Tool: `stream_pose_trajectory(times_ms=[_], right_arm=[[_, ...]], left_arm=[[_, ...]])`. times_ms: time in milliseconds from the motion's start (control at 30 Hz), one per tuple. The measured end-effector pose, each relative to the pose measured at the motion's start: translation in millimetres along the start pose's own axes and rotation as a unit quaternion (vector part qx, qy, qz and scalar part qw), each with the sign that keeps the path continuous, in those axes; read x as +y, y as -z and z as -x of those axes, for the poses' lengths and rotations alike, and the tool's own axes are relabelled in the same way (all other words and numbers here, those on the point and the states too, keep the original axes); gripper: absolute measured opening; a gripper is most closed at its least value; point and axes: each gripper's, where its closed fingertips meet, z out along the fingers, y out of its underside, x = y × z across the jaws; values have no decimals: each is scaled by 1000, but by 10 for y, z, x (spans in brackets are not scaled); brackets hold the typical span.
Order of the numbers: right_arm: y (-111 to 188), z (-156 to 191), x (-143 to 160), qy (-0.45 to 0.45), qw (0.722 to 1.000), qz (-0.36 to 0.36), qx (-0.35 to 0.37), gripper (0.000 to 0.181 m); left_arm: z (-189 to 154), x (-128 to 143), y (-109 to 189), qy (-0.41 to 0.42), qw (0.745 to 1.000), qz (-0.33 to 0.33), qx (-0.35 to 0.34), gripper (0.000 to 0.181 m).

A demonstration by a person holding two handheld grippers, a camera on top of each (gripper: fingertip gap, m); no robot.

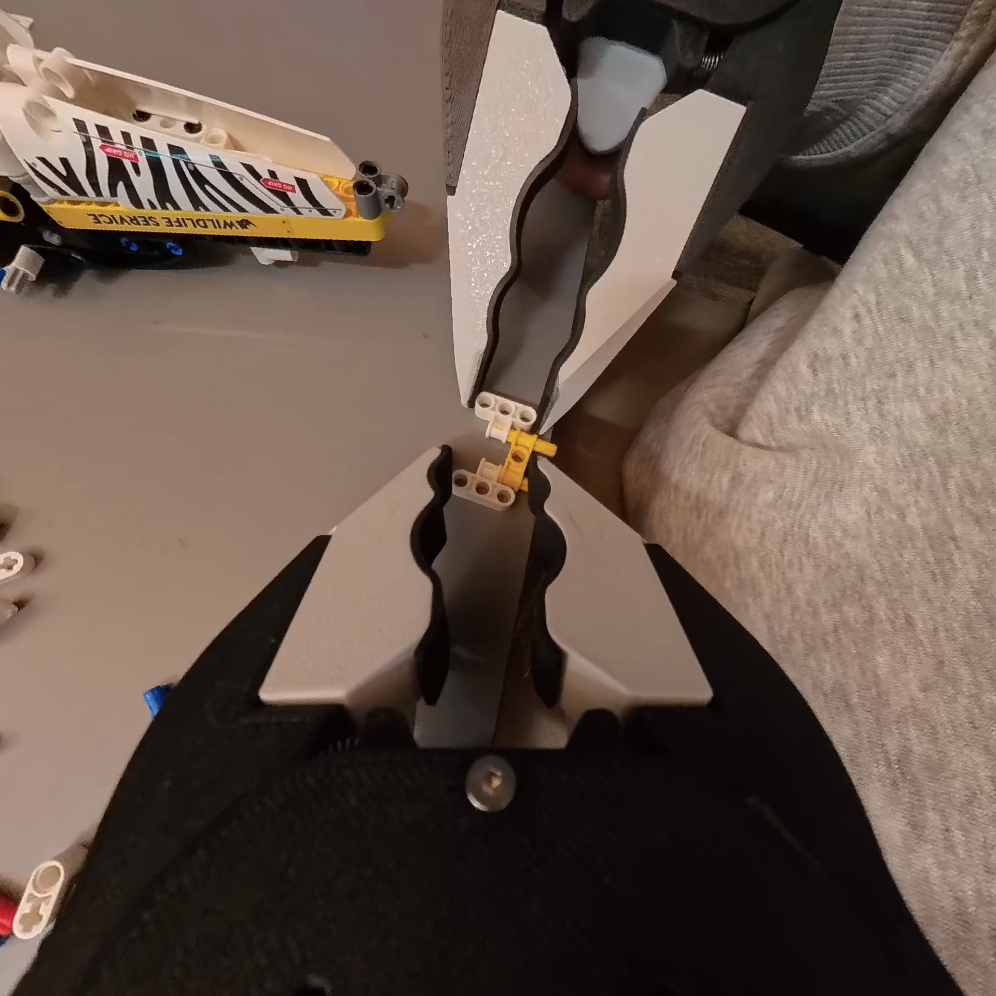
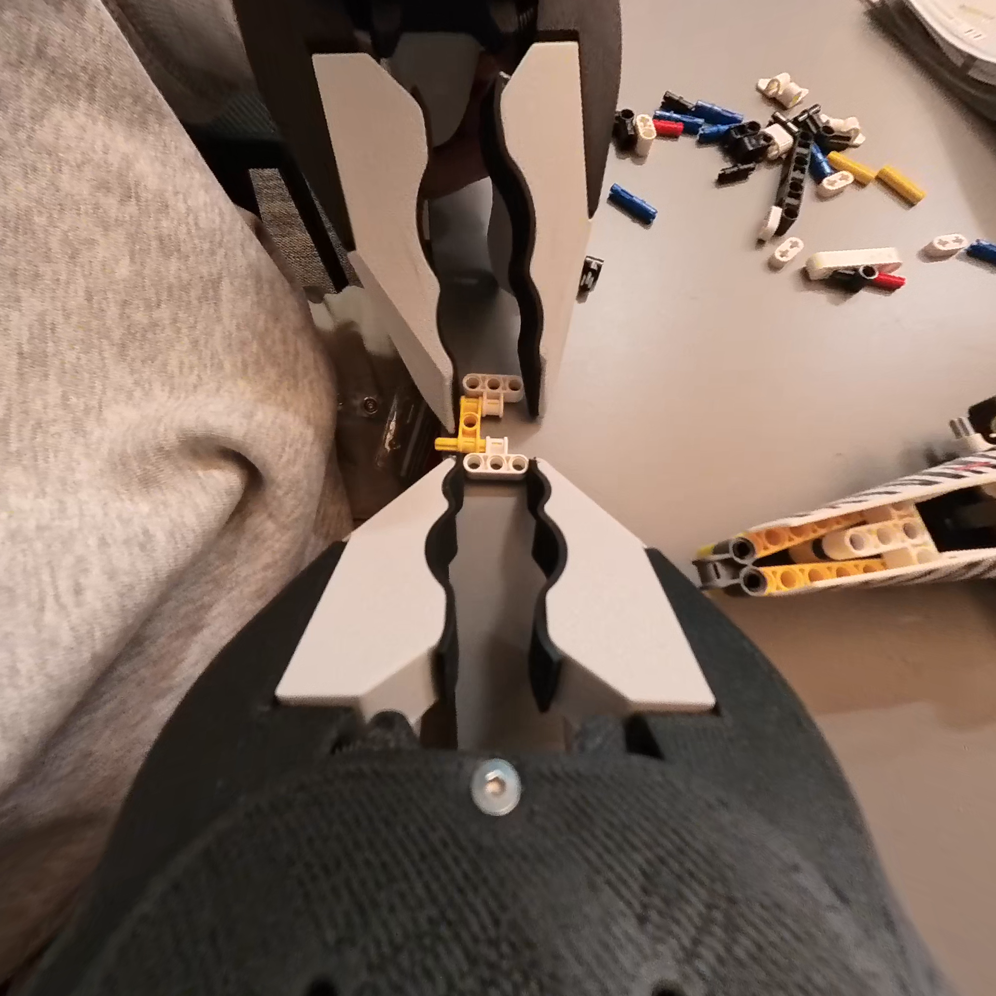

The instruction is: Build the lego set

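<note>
A small sub-assembly hangs in the air between both grippers: two white three-hole pieces with a yellow connector [image 1: 514, 458] [image 2: 469, 426] between them, touching both. My left gripper [image 1: 488, 474] is shut on the nearer white piece [image 1: 482, 488]. In the right wrist view it comes in from the top [image 2: 491, 407]. My right gripper [image 2: 496, 466] is shut on the other white piece [image 2: 496, 462]. In the left wrist view it comes down from above [image 1: 509, 412], holding that piece [image 1: 506, 412]. The two grippers point tip to tip.
The partly built model with zebra-striped white panels and yellow beams lies on the grey table [image 1: 188, 178] [image 2: 862, 544]. Several loose blue, black, white, yellow and red parts are scattered at the back right [image 2: 781, 140]. A person's grey sleeve [image 1: 808, 485] [image 2: 108, 377] is close beside the grippers. The tips of both grippers are at nearly the same place.
</note>
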Motion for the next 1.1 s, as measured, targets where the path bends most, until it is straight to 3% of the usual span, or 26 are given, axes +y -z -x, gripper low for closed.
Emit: stream_pose_trajectory(times_ms=[867,1100], right_arm=[[9,11,3,-2,1000,0,1,21],[10,-18,-9,2,1000,-2,31,25]], left_arm=[[-2,-3,-4,-1,1000,0,0,26],[30,-14,-6,6,1000,-2,-6,22]])
